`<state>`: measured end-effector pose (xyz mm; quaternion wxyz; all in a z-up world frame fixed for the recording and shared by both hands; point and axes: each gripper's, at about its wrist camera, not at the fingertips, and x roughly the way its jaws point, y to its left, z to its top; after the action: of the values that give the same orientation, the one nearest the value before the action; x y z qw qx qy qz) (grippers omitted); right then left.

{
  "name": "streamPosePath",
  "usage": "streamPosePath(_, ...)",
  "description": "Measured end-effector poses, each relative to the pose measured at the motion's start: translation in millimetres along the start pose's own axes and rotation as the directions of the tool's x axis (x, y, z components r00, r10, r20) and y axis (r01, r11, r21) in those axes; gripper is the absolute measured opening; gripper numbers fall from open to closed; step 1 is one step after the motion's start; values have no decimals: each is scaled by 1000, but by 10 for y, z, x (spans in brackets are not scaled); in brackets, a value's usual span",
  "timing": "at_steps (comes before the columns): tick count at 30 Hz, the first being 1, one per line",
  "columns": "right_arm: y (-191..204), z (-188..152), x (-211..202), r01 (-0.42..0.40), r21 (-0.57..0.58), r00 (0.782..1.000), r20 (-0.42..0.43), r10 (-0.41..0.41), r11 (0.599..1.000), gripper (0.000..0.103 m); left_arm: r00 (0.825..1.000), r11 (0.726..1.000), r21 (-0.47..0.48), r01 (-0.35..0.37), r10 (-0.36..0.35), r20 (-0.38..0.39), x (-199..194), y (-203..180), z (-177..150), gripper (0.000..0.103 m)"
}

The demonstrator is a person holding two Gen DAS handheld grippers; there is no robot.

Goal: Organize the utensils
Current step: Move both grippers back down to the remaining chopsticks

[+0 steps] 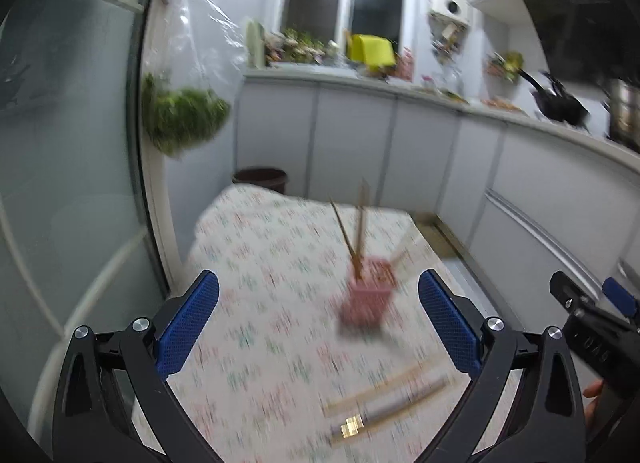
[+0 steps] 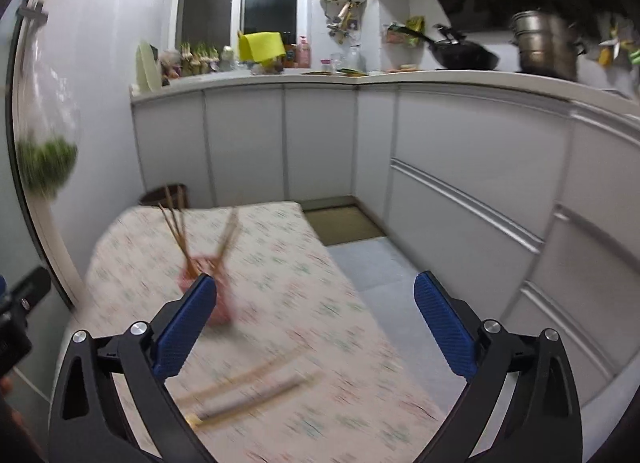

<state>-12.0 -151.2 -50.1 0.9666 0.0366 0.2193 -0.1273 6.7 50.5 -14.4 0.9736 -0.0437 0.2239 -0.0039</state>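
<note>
- Nearest my left camera are the left gripper's [image 1: 319, 323] own blue fingers [image 1: 188, 327], spread wide with nothing between the pads; only the patterned tablecloth [image 1: 260, 263] shows in the gap.
- Just ahead of that gripper, near the bottom of the left view, a few loose chopsticks [image 1: 384, 403] lie flat on the cloth, roughly side by side and slanted; one seems to have a shiny gold end, though the blur keeps me from counting them.
- Farther out on the table stands the pink utensil holder [image 1: 366, 295], upright, with several chopsticks standing in it [image 1: 354, 231] and leaning apart at the top.
- In my right view the right gripper [image 2: 316, 323] is likewise fully spread and empty. Its left finger [image 2: 184, 331] overlaps the pink holder [image 2: 224, 307] in the picture; I cannot tell whether they touch.
- The same loose chopsticks [image 2: 248, 391] lie on the cloth between the right gripper's fingers, lower than the pads, not held.
- At the right edge of the left view I see part of the other gripper's black body [image 1: 592, 327] and a bit of a hand [image 1: 594, 395] under it.
- Beyond the table: white cabinets [image 2: 320, 143], a counter with a yellow cloth [image 2: 262, 47], a black wok [image 2: 464, 53] and a steel pot [image 2: 546, 47], a dark bin [image 1: 260, 179] on the floor, and a clear bag of greens [image 1: 184, 119] hanging at the left.
</note>
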Motion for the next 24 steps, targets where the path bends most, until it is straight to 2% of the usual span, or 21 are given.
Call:
streamPosePath(2, -133, -198, -115, 7, 16, 1000, -20, -7, 1000, 96, 1000, 999, 46, 0, 1, -20, -140, -91, -217, 96)
streamPosePath(5, -315, -449, -201, -17, 78, 994, -104, 25, 997, 96, 1000, 996, 85, 2, 1, -27, -283, -150, -400, 96)
streamPosePath(11, -407, -720, -240, -37, 129, 981, -184, 61, 991, 96, 997, 985, 171, 27, -14, -75, -290, -296, -546, 96)
streamPosePath(13, -407, -783, -222, -54, 134, 974, -210, 81, 990, 96, 992, 976, 201, 77, -55, -112, -224, -354, -573, 96)
streamPosePath(15, -404, -823, -188, -61, 139, 965, -244, 94, 988, 96, 980, 961, 231, 154, -118, -162, -150, -404, -577, 96)
streamPosePath(17, -426, -870, -156, -73, 168, 954, -275, 117, 983, 96, 963, 933, 278, 227, -172, -209, -95, -494, -571, 96)
streamPosePath(19, -458, -909, -109, -89, 213, 939, -307, 153, 973, 96, 932, 885, 345, 314, -219, -288, 60, -600, -493, 96)
streamPosePath(20, -466, -932, -91, -94, 229, 934, -317, 166, 969, 96, 911, 855, 372, 361, -239, -335, 142, -657, -462, 96)
streamPosePath(22, -485, -967, -21, -99, 261, 919, -345, 189, 960, 96, 864, 776, 440, 452, -260, -430, 329, -811, -421, 96)
streamPosePath(24, -501, -1009, 27, -100, 276, 910, -362, 200, 956, 96, 840, 711, 497, 497, -253, -479, 509, -947, -406, 96)
